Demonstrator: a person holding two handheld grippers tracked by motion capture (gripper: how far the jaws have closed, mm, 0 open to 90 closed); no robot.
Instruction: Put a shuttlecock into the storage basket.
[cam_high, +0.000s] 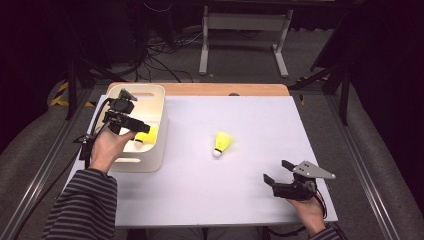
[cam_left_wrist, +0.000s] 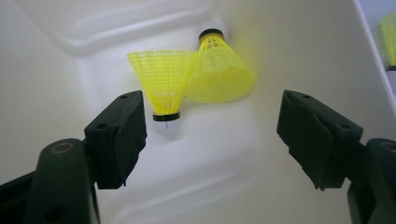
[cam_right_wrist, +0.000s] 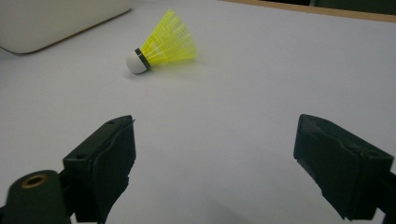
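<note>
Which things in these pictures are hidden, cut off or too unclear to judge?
- High view: the left gripper and its hand cover most of the shuttlecocks in the white bin; no count possible there.
- Left gripper view: the far shuttlecock is blurred, and its cork sits against the wall.
- Left gripper view: the right edge cuts off a yellow shuttlecock outside the bin.
- Right gripper view: the bin's corner alone is in frame.

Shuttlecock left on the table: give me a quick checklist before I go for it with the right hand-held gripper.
1. Right hand-held gripper open and empty: ok.
2. Shuttlecock on the table lying on its side, cork toward the gripper's left: ok.
3. Path across the white table to it free: ok.
4. Left hand-held gripper open over the bin, holding nothing: ok.
5. Two shuttlecocks in the bin, room for another: ok.
6. Whether the jaws line up with the skirt: cannot tell.
</note>
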